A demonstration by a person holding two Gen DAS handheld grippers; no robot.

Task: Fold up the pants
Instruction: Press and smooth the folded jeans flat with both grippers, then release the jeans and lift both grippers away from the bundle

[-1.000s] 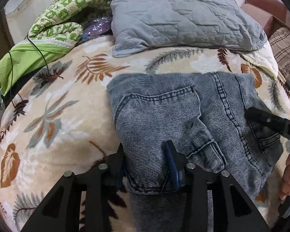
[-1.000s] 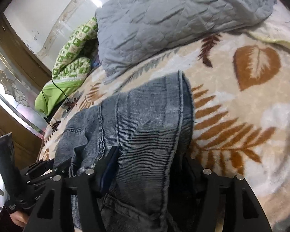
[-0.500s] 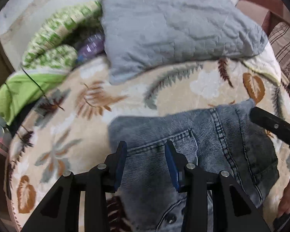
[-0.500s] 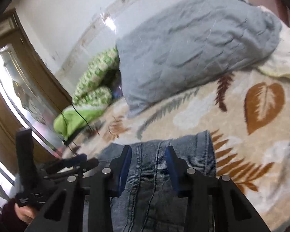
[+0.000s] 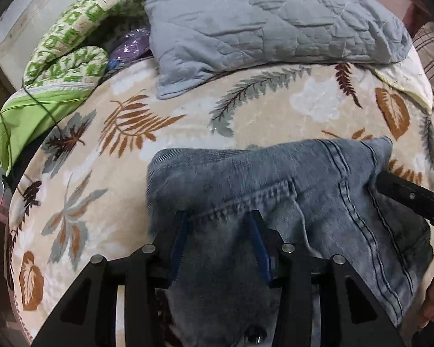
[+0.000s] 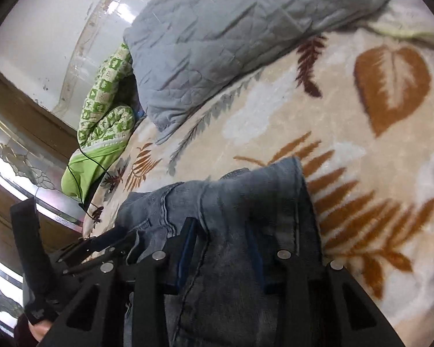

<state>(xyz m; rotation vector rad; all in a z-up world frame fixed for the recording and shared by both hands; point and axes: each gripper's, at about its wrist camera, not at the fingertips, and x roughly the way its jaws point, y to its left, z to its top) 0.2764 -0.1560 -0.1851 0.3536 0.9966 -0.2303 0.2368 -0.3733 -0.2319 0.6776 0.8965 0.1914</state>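
The grey-blue denim pants [image 5: 275, 179] lie folded on the leaf-patterned blanket, back pocket up. My left gripper [image 5: 218, 225] stands with its jaws apart, denim filling the gap between the blue pads over the pocket seam. My right gripper [image 6: 222, 237] also has its jaws apart, with a fold of the pants [image 6: 240, 202] lying between them. The right gripper's black body shows at the right edge of the left wrist view [image 5: 410, 196]. The left gripper's body shows at the lower left of the right wrist view [image 6: 81, 248].
A grey quilted pillow [image 5: 260, 14] lies at the head of the bed. A green patterned bundle [image 5: 66, 57] with a black cable lies at the far left. The leaf blanket [image 5: 101, 150] covers the bed. A wooden cabinet with glass [image 6: 11, 156] stands beside the bed.
Both grippers drew back toward me and rose off the denim, then dropped again. The pants' far edge now sits closer to me, with more blanket showing beyond it.
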